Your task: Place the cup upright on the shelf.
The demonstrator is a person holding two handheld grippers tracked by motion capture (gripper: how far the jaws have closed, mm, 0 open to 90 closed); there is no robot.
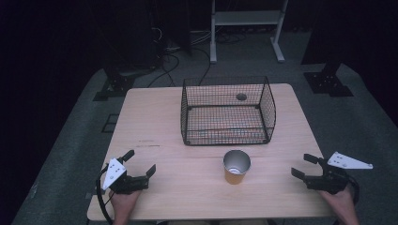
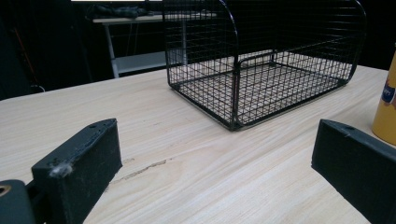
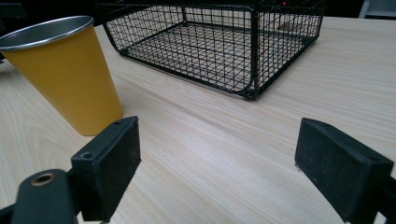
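A pale wooden table with fine straight grain stood on grey carpet in a dim room whose edges fell away into darkness. Behind the table, cables trailed across the floor near the white legs of a metal stand, and dark stand bases sat at either side.

A black wire basket sat at the middle of the table toward its far edge, open at the top, nothing inside it. Just in front of it, apart from it, a yellow cup with a silvery metal inside stood upright on the wood.

The left gripper rested at the table's near left corner, held by a hand coming in from the bottom, well apart from the cup. Its jaws stood wide apart and held nothing. The right gripper was at the near right edge, in the other hand, its jaws likewise spread wide with only bare tabletop between them. A short dark scuff marked the wood ahead of the left gripper.
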